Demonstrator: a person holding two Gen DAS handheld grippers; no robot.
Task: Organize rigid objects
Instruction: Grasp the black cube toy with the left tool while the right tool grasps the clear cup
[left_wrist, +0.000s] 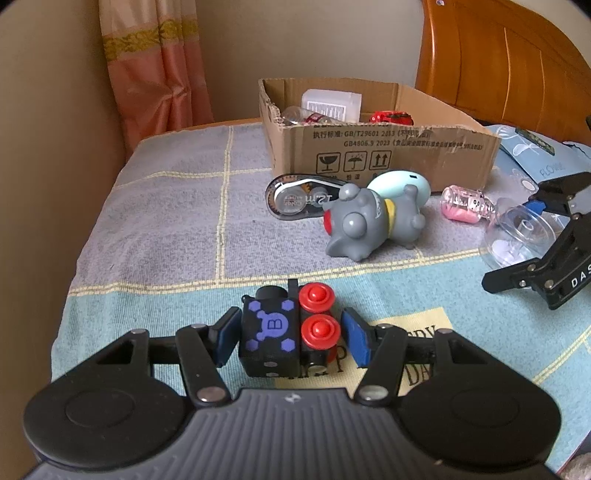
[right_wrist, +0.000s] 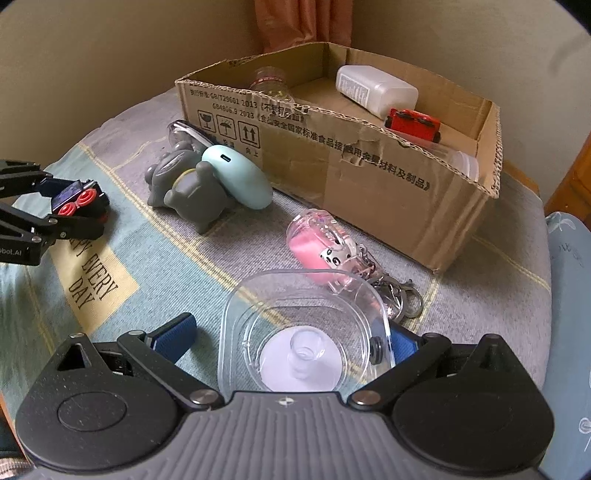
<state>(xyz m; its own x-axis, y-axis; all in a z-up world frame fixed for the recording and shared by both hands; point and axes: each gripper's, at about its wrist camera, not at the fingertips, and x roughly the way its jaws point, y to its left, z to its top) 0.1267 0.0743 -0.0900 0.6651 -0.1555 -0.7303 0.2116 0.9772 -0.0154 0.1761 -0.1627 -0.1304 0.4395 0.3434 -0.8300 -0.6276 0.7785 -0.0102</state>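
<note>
A black toy block (left_wrist: 286, 332) with purple marks and red knobs lies on the checked cloth between the pads of my left gripper (left_wrist: 291, 334), which stands open around it; it also shows in the right wrist view (right_wrist: 79, 201). My right gripper (right_wrist: 284, 341) is open around a clear plastic case (right_wrist: 303, 332), also seen from the left wrist (left_wrist: 517, 230). A cardboard box (left_wrist: 384, 155) at the back holds a white bottle (right_wrist: 373, 88), a red toy car (right_wrist: 412, 123) and a clear bottle. A grey toy (left_wrist: 369, 221), a mint oval case (right_wrist: 236, 175), a correction tape (left_wrist: 295, 199) and a pink keychain (right_wrist: 325, 243) lie before the box.
The cloth (left_wrist: 166, 229) covers a small table beside a beige wall and a pink curtain (left_wrist: 155, 66). A wooden headboard (left_wrist: 517, 62) stands at the back right. A blue patterned pouch (left_wrist: 539, 155) lies to the right of the box.
</note>
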